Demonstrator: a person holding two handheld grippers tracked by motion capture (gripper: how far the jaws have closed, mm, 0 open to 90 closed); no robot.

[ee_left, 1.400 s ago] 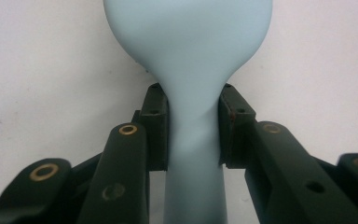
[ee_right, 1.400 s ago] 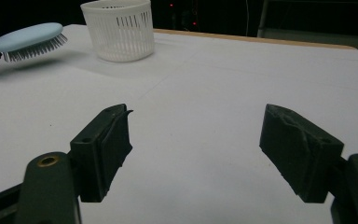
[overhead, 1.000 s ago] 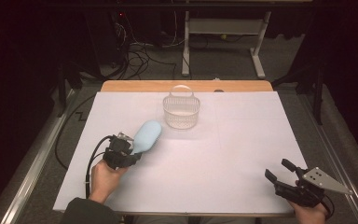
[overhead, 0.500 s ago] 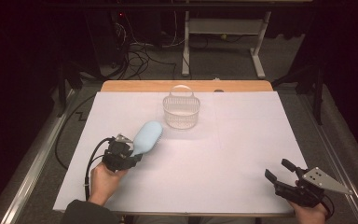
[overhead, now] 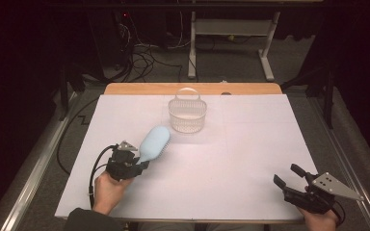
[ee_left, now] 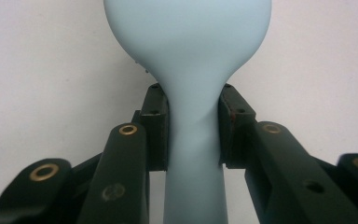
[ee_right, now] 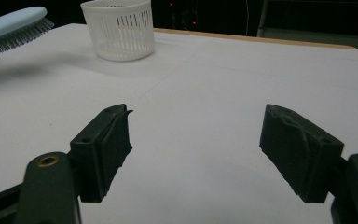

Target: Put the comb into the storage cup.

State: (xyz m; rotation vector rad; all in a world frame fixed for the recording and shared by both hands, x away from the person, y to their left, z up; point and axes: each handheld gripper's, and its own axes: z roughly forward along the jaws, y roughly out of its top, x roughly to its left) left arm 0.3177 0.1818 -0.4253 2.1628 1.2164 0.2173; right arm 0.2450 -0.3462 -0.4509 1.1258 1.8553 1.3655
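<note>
1. The left gripper (overhead: 134, 162) pinched the narrow handle of a pale blue plastic hairbrush (overhead: 153, 143), both pads (ee_left: 157, 130) pressed against the handle's sides in the left gripper view.
2. In the high view the hairbrush pointed toward one o'clock from the left gripper, its oval head above the white table cover (overhead: 250, 144), bristles facing down as the right gripper view showed.
3. A white slotted plastic basket (overhead: 187, 113) with a loop handle stood at one o'clock from the brush head, near but apart.
4. The right gripper (overhead: 287, 177) sat at the table's five o'clock corner, its jaws spread wide over bare cover, nothing between them.
</note>
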